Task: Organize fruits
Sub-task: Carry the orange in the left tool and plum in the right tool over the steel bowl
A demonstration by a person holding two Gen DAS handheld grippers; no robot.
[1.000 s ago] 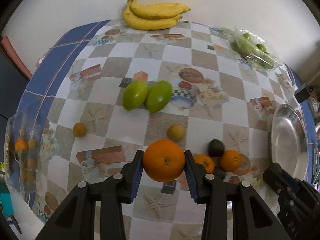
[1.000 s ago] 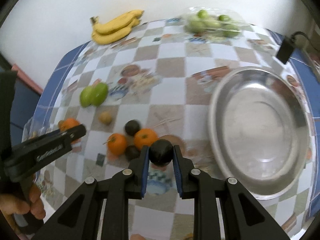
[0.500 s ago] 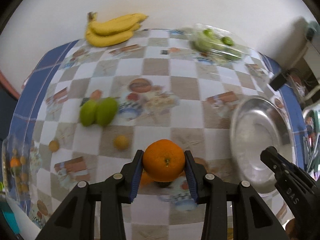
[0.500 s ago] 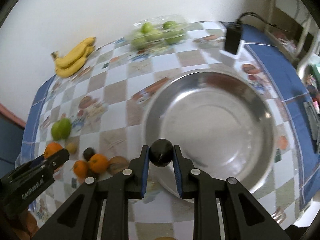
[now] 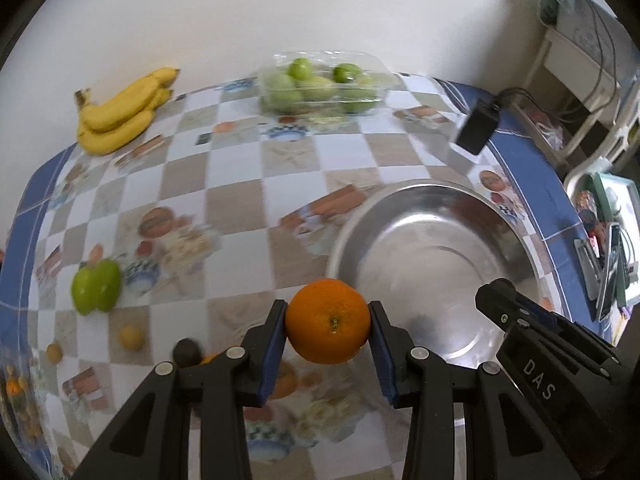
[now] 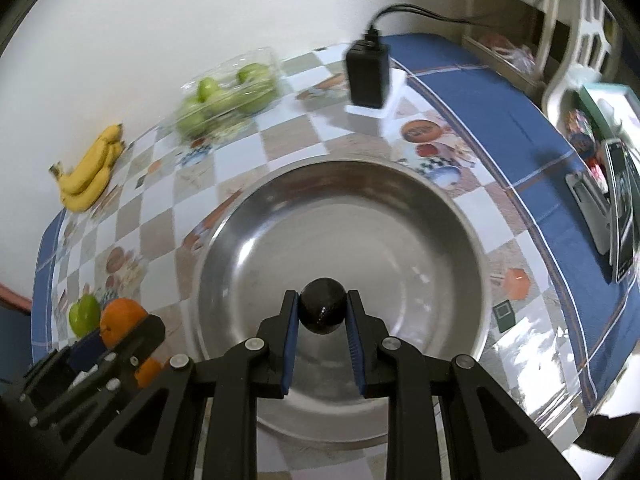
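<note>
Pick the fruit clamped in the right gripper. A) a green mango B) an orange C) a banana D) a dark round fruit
D: the right gripper is shut on a dark round fruit over the steel bowl, while the orange sits in the left gripper.

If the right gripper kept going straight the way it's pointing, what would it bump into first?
Most likely the metal bowl. The right gripper, shut on a dark fruit, points down into the bowl's empty inside, so the fruit would touch the bowl floor first. Height above it is hard to judge.
</note>
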